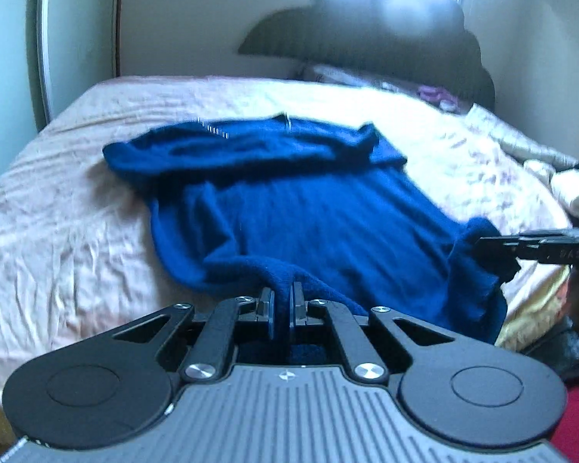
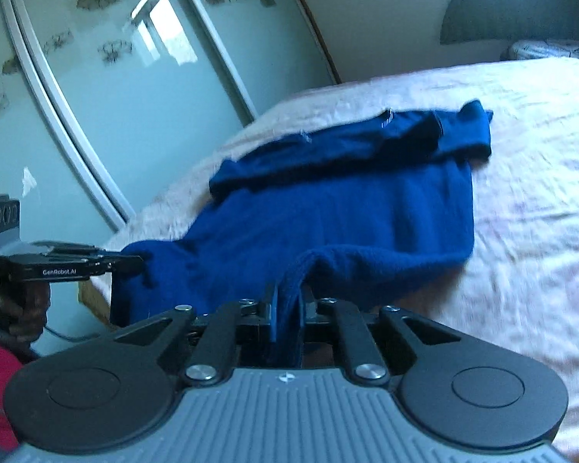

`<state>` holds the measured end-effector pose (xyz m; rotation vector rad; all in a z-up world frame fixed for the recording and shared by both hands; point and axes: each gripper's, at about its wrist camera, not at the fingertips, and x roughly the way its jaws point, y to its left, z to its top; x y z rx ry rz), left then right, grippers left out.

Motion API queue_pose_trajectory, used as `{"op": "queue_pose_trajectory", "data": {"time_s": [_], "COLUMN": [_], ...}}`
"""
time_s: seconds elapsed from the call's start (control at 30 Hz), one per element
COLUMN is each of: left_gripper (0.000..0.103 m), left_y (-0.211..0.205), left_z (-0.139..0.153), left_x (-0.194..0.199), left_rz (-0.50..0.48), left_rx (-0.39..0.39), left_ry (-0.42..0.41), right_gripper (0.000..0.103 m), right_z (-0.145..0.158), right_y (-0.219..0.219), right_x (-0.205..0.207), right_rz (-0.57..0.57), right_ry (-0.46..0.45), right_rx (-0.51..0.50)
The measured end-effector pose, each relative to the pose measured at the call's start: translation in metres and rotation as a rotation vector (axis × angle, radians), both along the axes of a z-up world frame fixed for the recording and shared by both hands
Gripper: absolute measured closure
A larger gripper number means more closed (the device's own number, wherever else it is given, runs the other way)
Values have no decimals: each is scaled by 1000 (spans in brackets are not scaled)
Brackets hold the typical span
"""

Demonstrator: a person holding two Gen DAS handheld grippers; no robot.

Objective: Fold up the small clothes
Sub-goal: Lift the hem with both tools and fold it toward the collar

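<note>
While both of our grippers clench the near hem of a blue sweater (image 1: 308, 208), the left gripper (image 1: 283, 305) pinches one corner at lower centre of its view and the right gripper (image 2: 288, 308) pinches the other. Beyond them the sweater lies across a pink bedsheet (image 1: 58, 231), sleeves folded over its far end. Bare sheet surrounds it on the left, right and far sides. Its fabric looks fuzzy, deep blue and rumpled.

One blue garment (image 1: 308, 208), two tools (left tool (image 1: 282, 301), right tool (image 2: 287, 301)), one bed (image 1: 58, 231).
</note>
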<state>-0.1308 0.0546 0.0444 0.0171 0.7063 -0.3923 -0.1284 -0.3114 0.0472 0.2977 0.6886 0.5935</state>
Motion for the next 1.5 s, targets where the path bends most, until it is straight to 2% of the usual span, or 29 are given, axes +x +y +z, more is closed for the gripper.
{"op": "queue_pose_trajectory", "data": {"time_s": [0.3, 0.67, 1.07, 1.5], "left_gripper": [96, 96, 96, 96], "left_y": [7, 13, 13, 33], "left_z": [16, 31, 33, 35], "left_x": [24, 56, 95, 154], "left_rz": [87, 177, 202, 275], "left_rx": [-75, -147, -170, -290], "left_ry": [-76, -98, -91, -23], "right_gripper": [93, 93, 93, 93], "right_z": [14, 32, 28, 27], "right_y": [-10, -11, -14, -14], "right_x": [21, 55, 96, 147], "right_rz": [-118, -202, -264, -312], "right_ry": [-101, -192, -189, -187], "right_rx": [52, 91, 117, 130]}}
